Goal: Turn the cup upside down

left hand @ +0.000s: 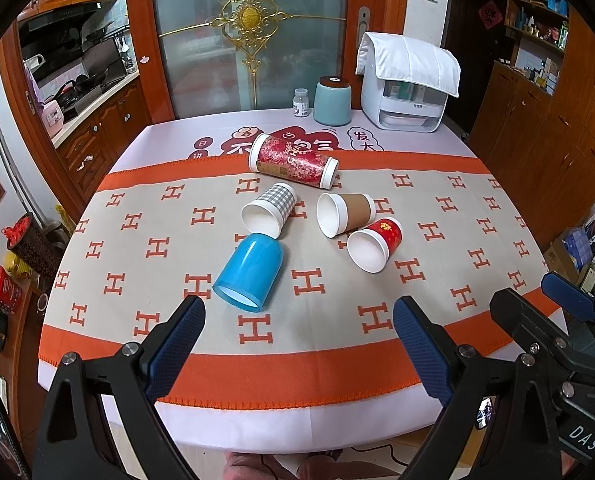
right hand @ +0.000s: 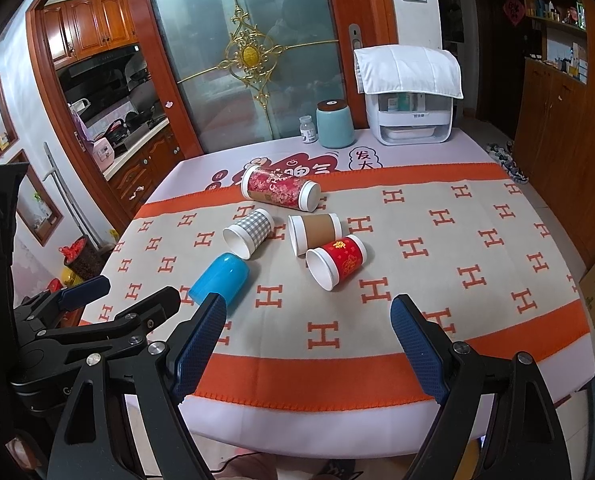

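Several cups lie on their sides on the H-patterned cloth. A blue plastic cup lies nearest, mouth toward me. Behind it lie a grey checked paper cup, a brown-sleeved cup and a red paper cup. A tall red patterned tumbler lies furthest back. My left gripper is open and empty above the near cloth edge. My right gripper is open and empty, to the right of the left one.
At the table's far edge stand a teal canister, a small white bottle and a white appliance under a towel. A glass door is behind; wooden cabinets stand to the right, kitchen counters to the left.
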Demonstrator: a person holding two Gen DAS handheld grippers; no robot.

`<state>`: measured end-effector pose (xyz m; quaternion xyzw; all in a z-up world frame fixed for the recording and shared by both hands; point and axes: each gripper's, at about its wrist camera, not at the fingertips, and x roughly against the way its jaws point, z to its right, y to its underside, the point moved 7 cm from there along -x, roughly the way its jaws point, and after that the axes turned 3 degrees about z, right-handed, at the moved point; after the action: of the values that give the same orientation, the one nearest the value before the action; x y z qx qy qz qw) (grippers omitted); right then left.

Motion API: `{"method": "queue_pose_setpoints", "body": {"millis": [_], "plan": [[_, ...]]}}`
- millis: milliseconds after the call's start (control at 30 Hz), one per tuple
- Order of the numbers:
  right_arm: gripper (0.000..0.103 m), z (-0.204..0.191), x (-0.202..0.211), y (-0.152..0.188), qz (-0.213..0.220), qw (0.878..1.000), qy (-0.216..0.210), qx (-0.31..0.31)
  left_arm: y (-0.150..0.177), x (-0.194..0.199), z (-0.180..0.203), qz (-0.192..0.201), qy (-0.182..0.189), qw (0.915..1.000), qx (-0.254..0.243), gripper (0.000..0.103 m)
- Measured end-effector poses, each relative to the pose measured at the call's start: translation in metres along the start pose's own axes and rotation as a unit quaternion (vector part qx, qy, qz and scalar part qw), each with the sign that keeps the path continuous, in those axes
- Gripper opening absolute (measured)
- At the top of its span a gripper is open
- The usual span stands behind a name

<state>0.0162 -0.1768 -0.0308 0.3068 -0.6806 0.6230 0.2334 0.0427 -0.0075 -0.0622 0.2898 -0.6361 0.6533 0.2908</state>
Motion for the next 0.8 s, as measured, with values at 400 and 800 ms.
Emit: {"method": "queue_pose_setpoints", "body": {"millis": [400,800], "plan": [[0.086,-0.003,-0.003,0.012,-0.001,1.000,-0.001,-0.001,0.003,-0.001,0.002,-0.001,0.001,1.0000,0.000,0.094],[0.086,-0.006,-0.006,0.017,-0.003,1.000,-0.004,-0.003,0.013,0.003,-0.001,0.000,-0.001,1.0000,0.001,0.094]]}}
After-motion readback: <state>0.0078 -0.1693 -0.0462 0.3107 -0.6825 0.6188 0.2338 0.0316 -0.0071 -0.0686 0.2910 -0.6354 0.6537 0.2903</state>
